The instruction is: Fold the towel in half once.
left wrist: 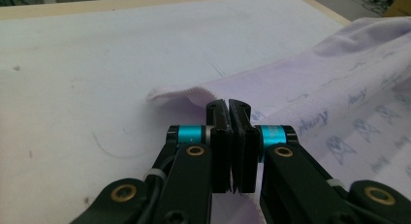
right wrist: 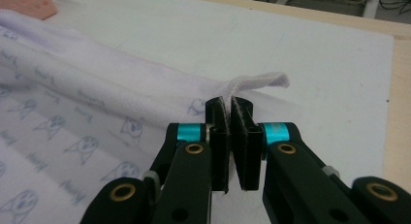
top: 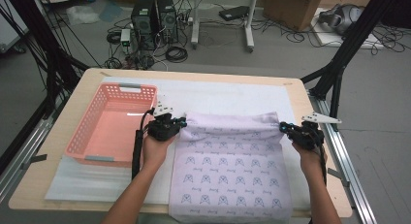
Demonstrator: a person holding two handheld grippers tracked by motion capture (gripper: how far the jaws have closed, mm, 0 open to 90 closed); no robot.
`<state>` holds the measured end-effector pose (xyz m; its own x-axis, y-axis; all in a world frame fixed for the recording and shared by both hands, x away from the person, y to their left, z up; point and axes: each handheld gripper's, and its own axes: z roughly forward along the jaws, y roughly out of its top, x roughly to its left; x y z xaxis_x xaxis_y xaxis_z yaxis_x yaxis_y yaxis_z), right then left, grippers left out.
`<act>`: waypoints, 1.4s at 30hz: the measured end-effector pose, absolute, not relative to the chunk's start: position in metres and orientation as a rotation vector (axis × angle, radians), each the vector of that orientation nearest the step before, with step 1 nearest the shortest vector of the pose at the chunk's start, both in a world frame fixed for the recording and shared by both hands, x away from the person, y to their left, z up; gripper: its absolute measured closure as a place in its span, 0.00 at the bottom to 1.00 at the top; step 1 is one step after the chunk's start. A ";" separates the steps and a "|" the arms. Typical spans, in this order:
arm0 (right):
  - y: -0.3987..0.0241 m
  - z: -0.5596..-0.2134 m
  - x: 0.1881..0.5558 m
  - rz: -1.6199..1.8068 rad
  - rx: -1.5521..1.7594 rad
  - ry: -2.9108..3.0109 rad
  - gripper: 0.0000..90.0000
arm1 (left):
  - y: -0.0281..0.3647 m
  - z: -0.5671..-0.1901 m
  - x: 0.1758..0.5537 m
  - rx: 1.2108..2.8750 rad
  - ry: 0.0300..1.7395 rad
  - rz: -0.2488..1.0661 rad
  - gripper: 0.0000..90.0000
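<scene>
A pale lilac cloth (top: 228, 168) printed with small blue figures lies on the white mat, its near edge hanging over the table's front. My left gripper (top: 182, 121) is shut on the cloth's far left corner; in the left gripper view the cloth (left wrist: 310, 93) runs between the closed jaws of the left gripper (left wrist: 228, 105). My right gripper (top: 283, 127) is shut on the far right corner, and the cloth's hem (right wrist: 257, 82) curls out above the pinched jaws of the right gripper (right wrist: 229, 105). The far edge is lifted and stretched between both grippers.
A pink plastic basket (top: 99, 118) stands empty on the left of the table, close beside my left gripper. The white mat (top: 232, 95) covers most of the wooden table (top: 300, 95). Black frame legs, cables and computers stand on the floor beyond.
</scene>
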<state>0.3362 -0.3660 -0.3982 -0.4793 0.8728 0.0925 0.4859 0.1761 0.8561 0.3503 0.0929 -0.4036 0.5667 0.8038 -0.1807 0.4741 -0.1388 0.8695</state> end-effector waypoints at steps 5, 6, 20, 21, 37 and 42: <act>-0.366 -0.404 0.316 1.264 1.274 2.047 0.95 | 0.098 -0.406 0.329 1.783 1.022 0.383 0.97; -0.366 -0.405 0.312 1.271 1.272 2.046 0.95 | 0.099 -0.407 0.326 1.782 1.018 0.380 0.97; -0.365 -0.417 0.275 1.229 1.288 2.130 0.94 | 0.102 -0.427 0.286 1.843 0.964 0.350 0.97; -0.366 -0.418 0.273 1.222 1.292 2.141 0.94 | 0.102 -0.429 0.285 1.845 0.966 0.343 0.97; -0.359 -0.410 0.303 1.152 1.370 2.114 0.57 | 0.088 -0.433 0.333 1.830 1.134 0.299 0.43; -0.354 -0.416 0.333 1.076 1.437 2.151 0.55 | 0.085 -0.439 0.356 1.828 1.200 0.264 0.44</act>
<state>0.3326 -0.3540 -0.4162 -0.4318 0.8930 0.1265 0.6371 0.2027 0.7436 0.3564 0.0850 -0.4393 0.5051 0.8158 -0.2816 0.6225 -0.1183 0.7737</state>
